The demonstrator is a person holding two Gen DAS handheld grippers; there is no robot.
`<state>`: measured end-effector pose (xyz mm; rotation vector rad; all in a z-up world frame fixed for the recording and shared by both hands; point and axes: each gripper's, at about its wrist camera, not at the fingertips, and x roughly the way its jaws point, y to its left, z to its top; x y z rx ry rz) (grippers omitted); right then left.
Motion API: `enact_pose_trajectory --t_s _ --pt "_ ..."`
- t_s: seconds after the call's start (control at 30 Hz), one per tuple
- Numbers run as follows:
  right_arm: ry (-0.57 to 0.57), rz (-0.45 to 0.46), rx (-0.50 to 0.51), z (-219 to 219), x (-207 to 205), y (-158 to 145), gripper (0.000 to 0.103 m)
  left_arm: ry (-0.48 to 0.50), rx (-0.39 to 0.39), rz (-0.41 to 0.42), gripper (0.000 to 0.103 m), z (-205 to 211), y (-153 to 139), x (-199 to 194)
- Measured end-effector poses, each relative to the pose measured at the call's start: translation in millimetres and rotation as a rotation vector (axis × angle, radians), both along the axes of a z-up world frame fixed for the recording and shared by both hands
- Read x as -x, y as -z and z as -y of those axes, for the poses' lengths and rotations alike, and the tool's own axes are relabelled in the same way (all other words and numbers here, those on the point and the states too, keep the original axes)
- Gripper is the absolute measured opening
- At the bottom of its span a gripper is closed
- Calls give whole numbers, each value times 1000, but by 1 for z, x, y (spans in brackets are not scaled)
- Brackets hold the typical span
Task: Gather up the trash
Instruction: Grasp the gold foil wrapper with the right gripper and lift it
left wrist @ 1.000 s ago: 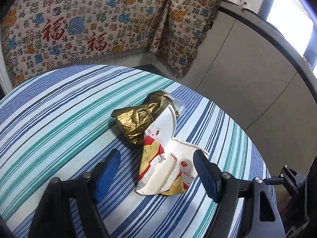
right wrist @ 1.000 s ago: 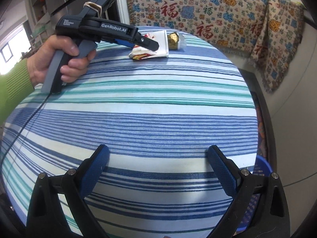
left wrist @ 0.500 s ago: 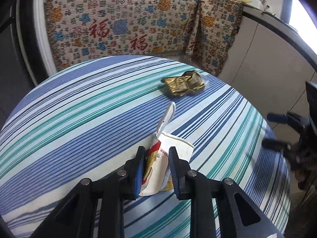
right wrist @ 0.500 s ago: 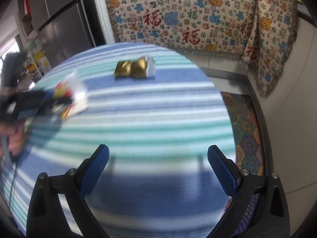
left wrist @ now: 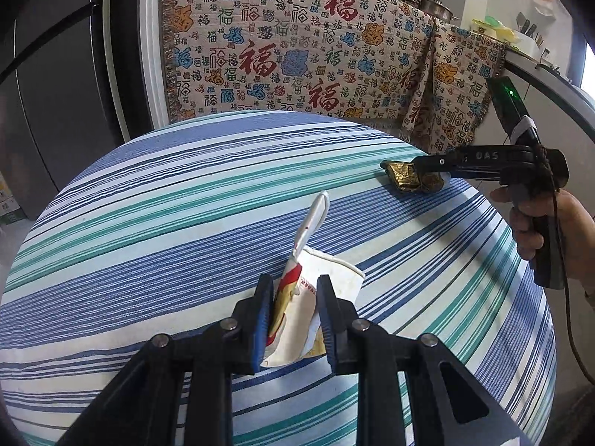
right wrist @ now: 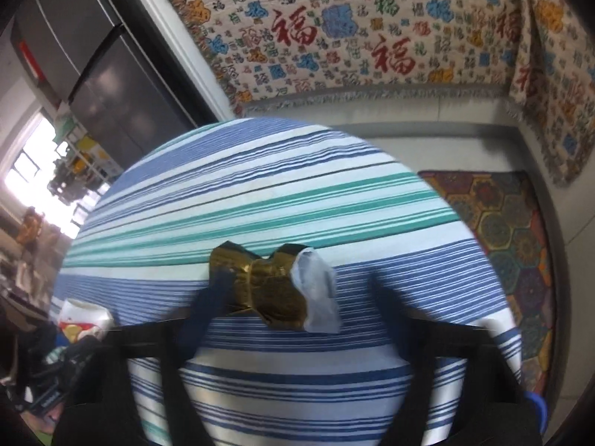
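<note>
**Two grippers at trash on a striped round table**

A round table (left wrist: pixel 148 230) covered in a blue, teal and white striped cloth fills both views. Behind it hangs a cream blanket (left wrist: pixel 297 52) printed with red, blue and orange Chinese characters, and a dark refrigerator (left wrist: pixel 55 93) stands to the left.

In the left wrist view, the left gripper (left wrist: pixel 293 312) is narrowed tight on a crushed white paper cup (left wrist: pixel 301 297) with red and yellow print, held near the table's front edge. A flattened white strip of the cup sticks up past the fingers.

Farther back, near the table's right edge, lies a crumpled gold foil wrapper (right wrist: pixel 267 290) with a clear plastic piece at its right side. The right gripper (right wrist: pixel 297 290), held by a hand (left wrist: pixel 550 230), is over it. In the right wrist view its fingers are blurred and closing, with the wrapper between them; the left finger (right wrist: pixel 208 297) is at the wrapper's left end, the right one still apart from it.
</note>
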<state>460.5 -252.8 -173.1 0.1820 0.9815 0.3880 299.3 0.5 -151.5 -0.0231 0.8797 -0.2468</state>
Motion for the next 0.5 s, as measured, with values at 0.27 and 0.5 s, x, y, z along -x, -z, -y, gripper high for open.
enact_pose_trajectory --t_s 0.27,0.5 --pt "37 85 30 11 68 -34 26 3 26 1 25 15 -8 13" --pt "85 111 118 55 167 -48 26 105 53 15 25 77 -28 50"
